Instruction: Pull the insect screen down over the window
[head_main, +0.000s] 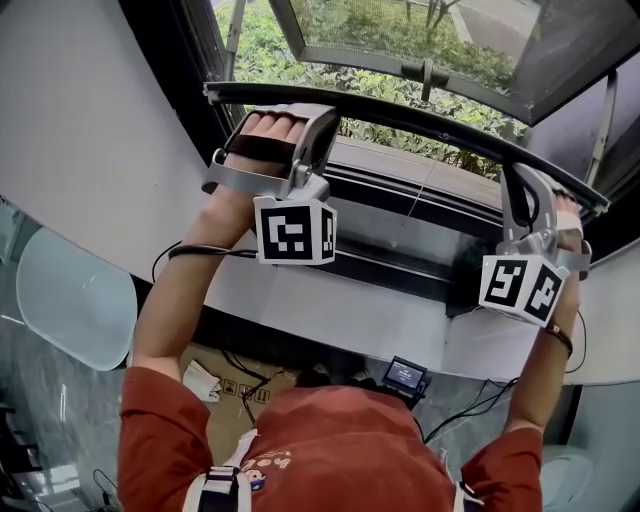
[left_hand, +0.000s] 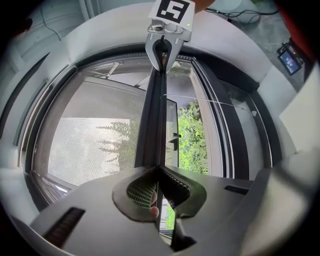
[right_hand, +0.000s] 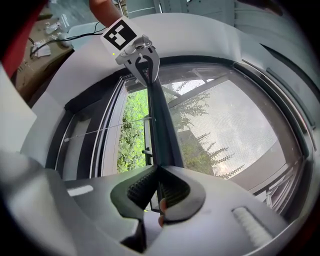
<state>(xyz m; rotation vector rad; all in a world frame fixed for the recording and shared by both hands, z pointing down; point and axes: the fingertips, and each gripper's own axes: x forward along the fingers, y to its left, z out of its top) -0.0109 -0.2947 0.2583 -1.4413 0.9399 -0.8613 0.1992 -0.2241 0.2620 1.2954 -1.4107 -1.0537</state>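
The left gripper (left_hand: 159, 172) and the right gripper (right_hand: 157, 172) each pinch the thin edge of the screen's dark pull bar (left_hand: 152, 125), 1 toward each end. The bar sits well above the lower window frame (head_main: 400, 185), mesh (left_hand: 95, 135) behind it. If 1 hand drops faster, the bar likely tilts and jams; a slipping grip may let it spring back

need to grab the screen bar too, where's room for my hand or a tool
Free: the screen bar between left gripper and right gripper, and the white sill below it. Crowded: both bar ends, where the grippers clamp.
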